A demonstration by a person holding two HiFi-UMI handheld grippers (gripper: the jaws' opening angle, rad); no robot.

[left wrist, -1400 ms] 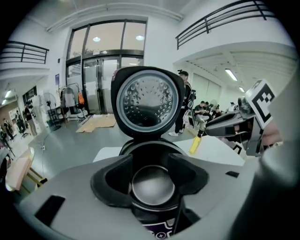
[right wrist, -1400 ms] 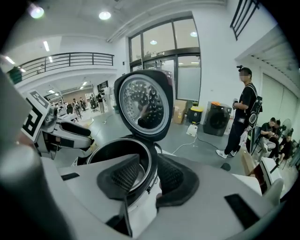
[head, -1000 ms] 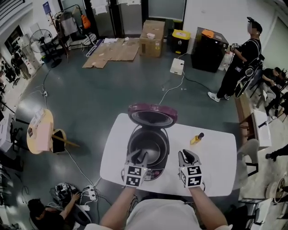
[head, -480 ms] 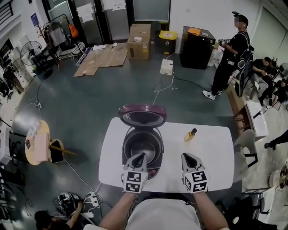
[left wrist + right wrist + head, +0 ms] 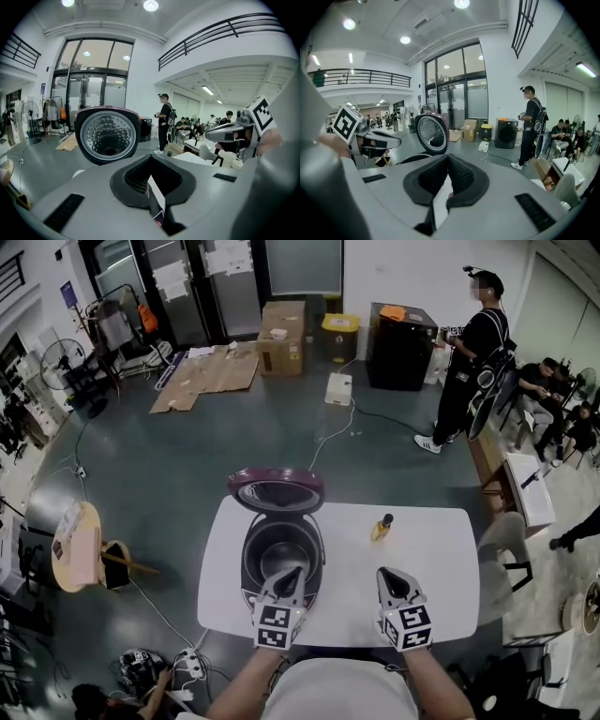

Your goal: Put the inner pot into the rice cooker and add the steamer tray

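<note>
- Cooker (image 5: 247, 557) stands upright on the white table (image 5: 431, 563), left of centre, mouth facing up.
- Seen from above, its body is oval, with the long axis running from the person toward the far table edge.
- Lid (image 5: 277, 491) is swung up at the far side, its inner face turned back toward the person.
- The well is smooth grey metal and bowl-shaped. Cannot tell whether that is the inner pot or the bare well.
- Left hand-held gripper (image 5: 292, 573): jaws closed together, nothing between the ribbed black pads. It hangs over the cooker's near rim and points away from the person.
- Right hand-held gripper (image 5: 387, 576): jaws also closed and empty. It is over bare table just right of the cooker, parallel to the left one.
- Head view only: the table outline, and a yellow bottle (image 5: 382, 527) with a dark cap, right of the cooker and apart from it.
- Left gripper view only: the lid's inner plate is round, silvery and dimpled, with a dark surround.
- Right gripper view shows the same plate from further right, so it looks narrower, with a maroon edge.
- Gripper shells are matt grey plastic, each carrying a black-and-white marker cube.
- Background: grey floor, flattened cardboard (image 5: 206, 381), and a standing person (image 5: 473, 357) in dark clothes.
</note>
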